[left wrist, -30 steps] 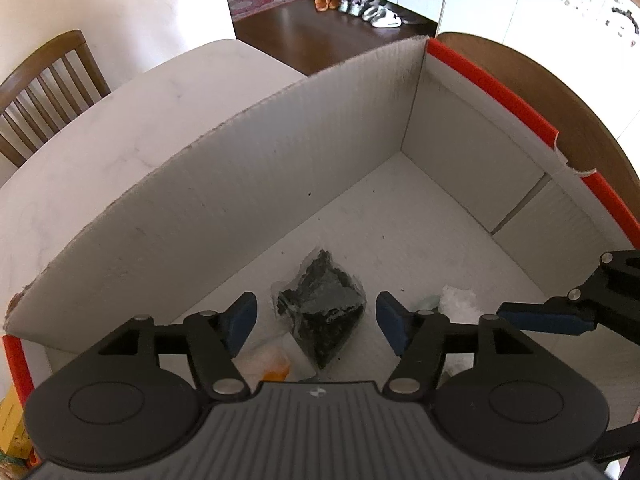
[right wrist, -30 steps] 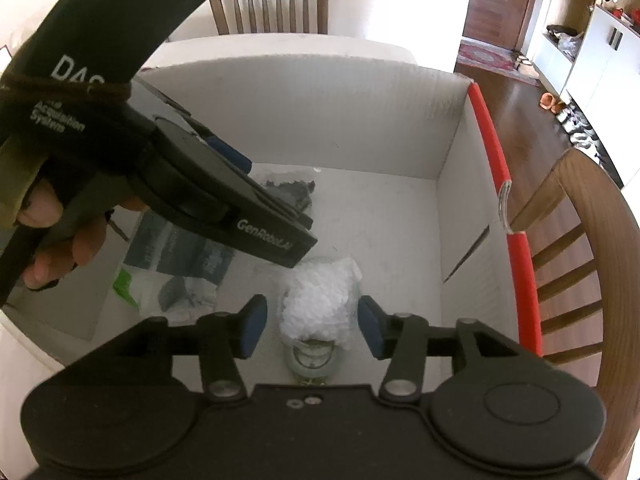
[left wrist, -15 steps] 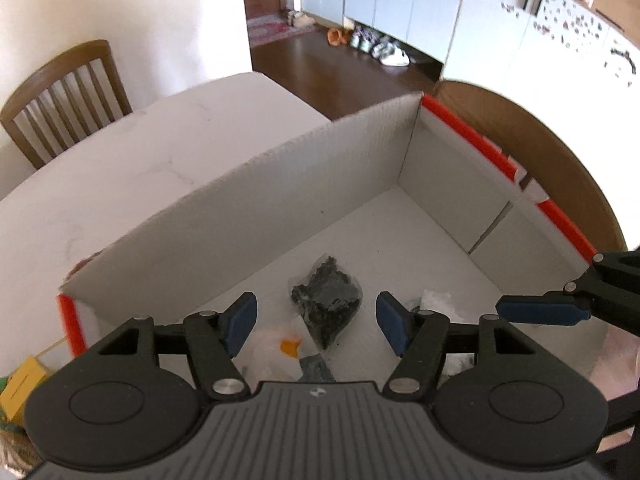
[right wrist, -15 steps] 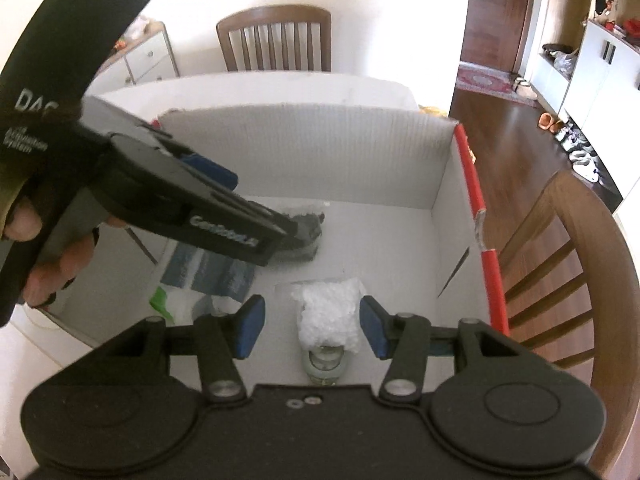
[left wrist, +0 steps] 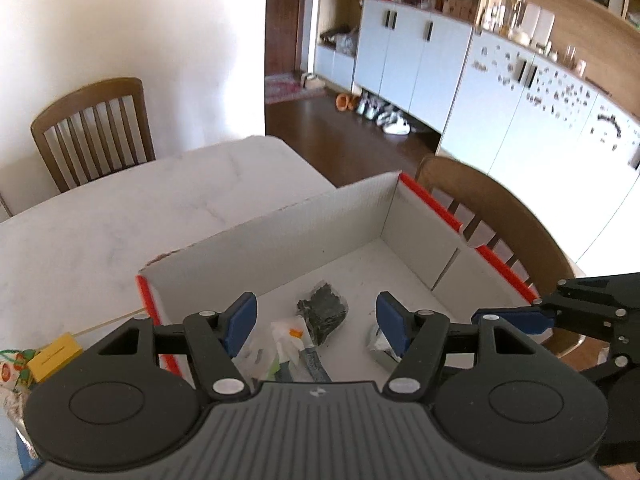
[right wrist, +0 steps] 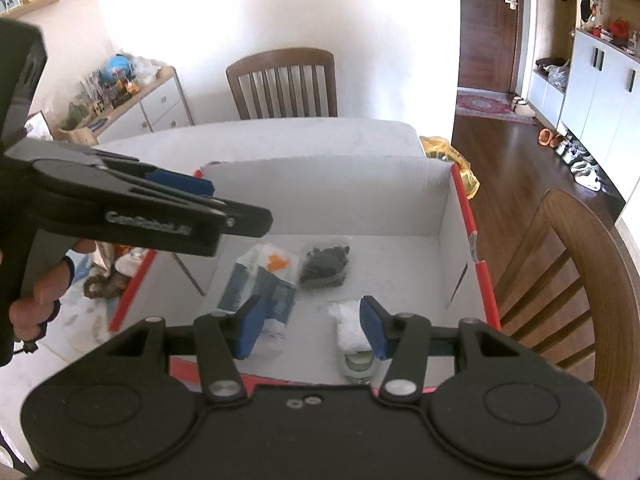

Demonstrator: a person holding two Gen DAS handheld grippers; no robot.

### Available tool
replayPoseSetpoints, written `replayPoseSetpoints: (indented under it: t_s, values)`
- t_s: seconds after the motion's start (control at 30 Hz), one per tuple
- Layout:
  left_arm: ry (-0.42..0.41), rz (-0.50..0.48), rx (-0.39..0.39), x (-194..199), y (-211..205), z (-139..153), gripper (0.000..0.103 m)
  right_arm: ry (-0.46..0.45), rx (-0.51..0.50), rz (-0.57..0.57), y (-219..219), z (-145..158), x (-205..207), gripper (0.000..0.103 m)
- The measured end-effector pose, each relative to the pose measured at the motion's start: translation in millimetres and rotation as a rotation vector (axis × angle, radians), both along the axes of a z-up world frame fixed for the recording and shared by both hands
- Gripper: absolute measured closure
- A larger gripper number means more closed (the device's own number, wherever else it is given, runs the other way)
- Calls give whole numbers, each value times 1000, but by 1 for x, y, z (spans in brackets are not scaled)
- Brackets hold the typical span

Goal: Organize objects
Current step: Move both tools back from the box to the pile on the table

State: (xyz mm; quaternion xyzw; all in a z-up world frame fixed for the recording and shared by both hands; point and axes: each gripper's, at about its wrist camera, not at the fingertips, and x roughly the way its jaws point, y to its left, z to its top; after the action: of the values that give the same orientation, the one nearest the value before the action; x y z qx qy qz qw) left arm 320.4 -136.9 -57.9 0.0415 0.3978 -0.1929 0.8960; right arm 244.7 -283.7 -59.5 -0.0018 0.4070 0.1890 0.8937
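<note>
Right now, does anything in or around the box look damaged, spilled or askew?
Nothing spilled. The cardboard box has a ragged, torn corner on its far wall's rim near the table, and the bags inside, such as the dark bag, lie loose at odd angles.

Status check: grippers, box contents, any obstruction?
Left gripper and right gripper open, empty, above box. Dark bag inside. Nothing blocking.

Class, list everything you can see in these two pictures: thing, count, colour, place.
cardboard box: one, white with red edges, on the table
table: one, white
dark bag: one, black, in box
blue-white packet: one, in box
white wad bag: one, in box near side
yellow block: one, table, left of box
chairs: three, brown wood, around table
left claw: open, empty
right claw: open, empty
hand: one, holding left claw
</note>
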Motion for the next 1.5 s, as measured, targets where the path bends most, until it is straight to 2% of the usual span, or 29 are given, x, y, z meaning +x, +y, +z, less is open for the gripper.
replayPoseSetpoints:
  t_s: [0.07, 0.13, 0.17, 0.27, 0.37, 0.43, 0.47, 0.5, 0.53, 0.67, 0.73, 0.9, 1.03, 1.17, 1.43, 1.47, 1.5]
  values:
    - [-12, 6, -14, -7, 8, 4, 38, -6, 11, -7, 4, 3, -5, 51]
    - [-23, 13, -26, -15, 17, 8, 38, -20, 21, -17, 9, 7, -12, 40]
    - [-29, 17, -32, -19, 22, 10, 38, -27, 29, -21, 11, 10, -14, 39]
    - [-41, 26, -48, -28, 35, 15, 38, -34, 38, -28, 22, 13, -20, 39]
    - [-55, 29, -63, -38, 48, 19, 30, -41, 42, -43, 31, 16, -26, 39]
    - [-65, 29, -71, -42, 59, 21, 29, -40, 52, -52, 38, 17, -30, 37]
    - [-65, 29, -77, -44, 64, 21, 29, -43, 55, -56, 41, 18, -32, 35]
    - [-64, 32, -83, -46, 69, 22, 28, -50, 58, -61, 44, 19, -34, 27]
    - [-63, 34, -87, -47, 74, 23, 27, -58, 65, -66, 47, 20, -37, 24]
    - [-72, 39, -103, -55, 94, 25, 22, -81, 83, -74, 60, 24, -43, 16]
    - [-75, 39, -118, -59, 105, 26, 20, -91, 96, -80, 66, 26, -46, 8]
    - [-86, 61, -120, -67, 128, 26, 20, -110, 122, -83, 84, 29, -52, 4]
    - [-83, 78, -127, -71, 145, 25, 20, -111, 131, -87, 101, 30, -55, 3]
    - [-88, 102, -129, -75, 164, 24, 14, -109, 129, -89, 117, 28, -59, 3]
    - [-82, 142, -135, -78, 201, 20, 13, -109, 117, -79, 150, 27, -64, 3]
    - [-88, 148, -132, -79, 205, 19, 10, -109, 115, -78, 155, 27, -63, 3]
    - [-97, 156, -127, -79, 209, 18, 0, -108, 114, -77, 158, 26, -64, 3]
